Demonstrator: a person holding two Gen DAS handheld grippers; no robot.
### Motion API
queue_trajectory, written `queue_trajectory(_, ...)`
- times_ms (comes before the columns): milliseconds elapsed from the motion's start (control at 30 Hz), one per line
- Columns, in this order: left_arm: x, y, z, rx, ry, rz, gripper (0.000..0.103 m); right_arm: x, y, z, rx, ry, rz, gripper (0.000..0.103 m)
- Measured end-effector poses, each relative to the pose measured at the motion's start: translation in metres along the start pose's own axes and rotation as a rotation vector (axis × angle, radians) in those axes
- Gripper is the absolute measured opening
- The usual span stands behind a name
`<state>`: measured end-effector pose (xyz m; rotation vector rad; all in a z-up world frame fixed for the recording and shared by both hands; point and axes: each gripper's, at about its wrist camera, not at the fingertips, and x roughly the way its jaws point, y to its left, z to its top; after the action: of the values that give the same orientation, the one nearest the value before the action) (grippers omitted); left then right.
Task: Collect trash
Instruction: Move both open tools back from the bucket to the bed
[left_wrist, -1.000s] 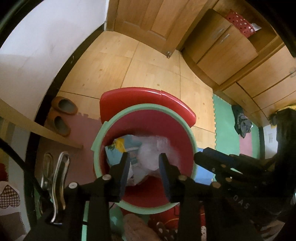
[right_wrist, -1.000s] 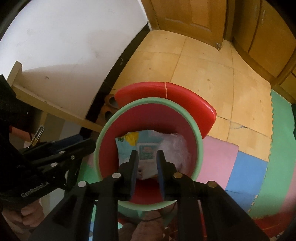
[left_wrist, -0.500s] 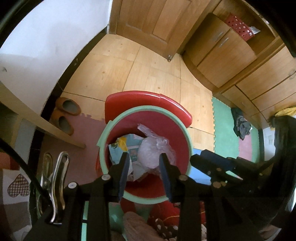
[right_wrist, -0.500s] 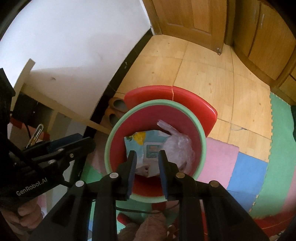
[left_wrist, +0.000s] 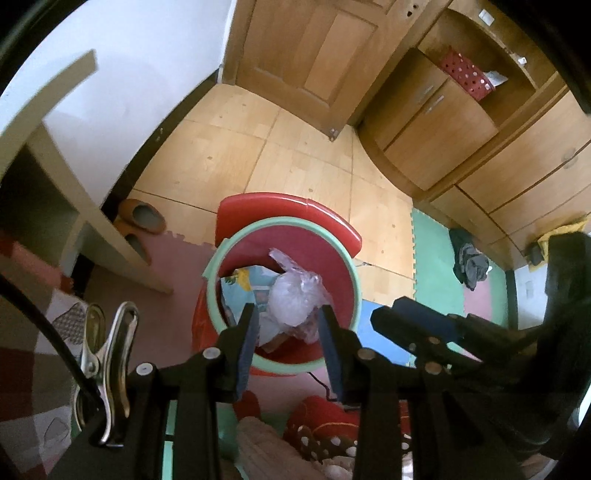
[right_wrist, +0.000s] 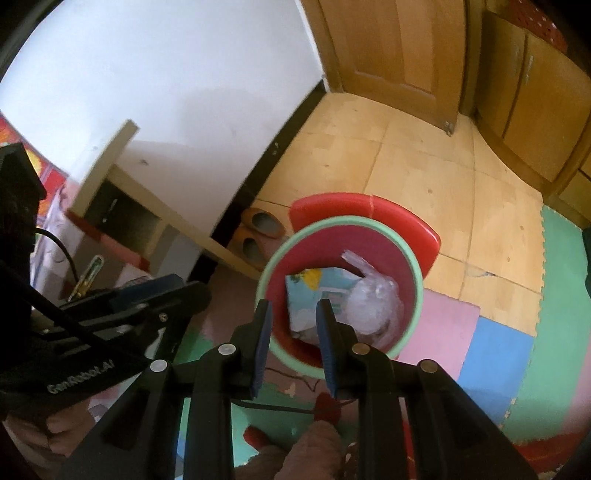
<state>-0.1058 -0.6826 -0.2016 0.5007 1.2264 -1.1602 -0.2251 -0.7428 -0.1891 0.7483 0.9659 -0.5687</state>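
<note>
Lifted clear of the bin since a second ago, both. Left gripper and right gripper apart, holding nothing (right widened slightly). Plastic bag and paper packet inside; drop-off looks done.

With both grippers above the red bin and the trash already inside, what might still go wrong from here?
1. The clear plastic bag sits high in the bin, its tail near the rim, so it may spill if the bin is jostled.
2. A thin cable lies on the mat beside the bin; a moving foot or gripper might snag it.
3. The left gripper and right gripper, both empty, are close together and might bump.
</note>
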Motion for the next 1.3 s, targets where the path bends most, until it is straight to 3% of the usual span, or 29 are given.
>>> queue_trajectory(200,-0.040,0.011,-0.010,-0.042,-0.037,-0.005,0.034,-0.024,0.036,0.002,-0.053,-0.035,0.046,0.025)
queue_trajectory(667,-0.155,0.067,-0.032,-0.154,-0.183,0.069,0.035,-0.062,0.138,-0.005,-0.198,-0.080,0.172,0.025)
queue_trajectory(1300,-0.284,0.172,-0.103,-0.348,-0.318,0.215,0.035,-0.089,0.282,-0.040,-0.385,-0.090,0.319,0.025)
